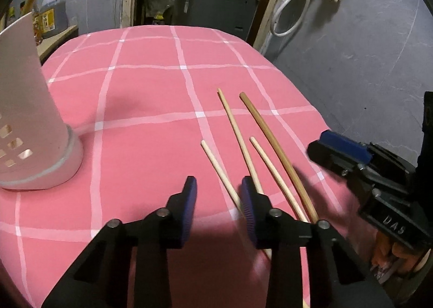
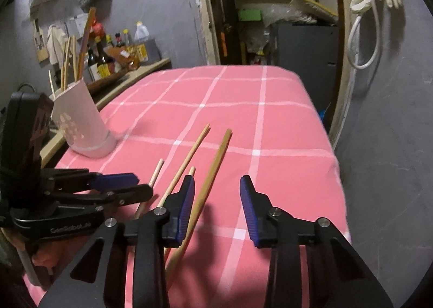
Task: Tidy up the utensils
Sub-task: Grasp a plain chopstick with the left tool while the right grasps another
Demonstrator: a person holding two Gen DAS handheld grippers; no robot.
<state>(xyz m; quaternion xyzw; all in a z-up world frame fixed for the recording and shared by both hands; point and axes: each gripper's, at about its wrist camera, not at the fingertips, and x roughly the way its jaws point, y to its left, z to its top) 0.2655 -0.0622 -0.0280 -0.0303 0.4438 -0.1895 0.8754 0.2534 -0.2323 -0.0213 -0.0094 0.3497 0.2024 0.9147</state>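
Chopsticks, four in all, are laid side by side on the pink checked table (image 1: 151, 86), their long axes running away from both tools toward the far edge, slightly fanned. The white holder (image 1: 29, 108) is stood well apart at the far left, with several sticks already upright in it, as the right wrist view shows.

The left tool (image 1: 217, 201) is held low over the near ends, its jaws partly apart with nothing clamped. The short pale chopstick (image 1: 216, 164) is seen running under the right-hand pad; it appears to lie just outside the gap rather than within it, though blur there makes this uncertain. The long pale chopstick (image 1: 235, 129) passes behind that same pad.

The right tool (image 2: 217, 201) is likewise partly apart and empty. The dark chopstick (image 2: 213, 170) is seen entering its gap along the inner face of the left-hand pad.

Since every stick lies along the line of approach, a closing across its width is judged to be what the next move calls for; the left hand is the nearer to the holder.
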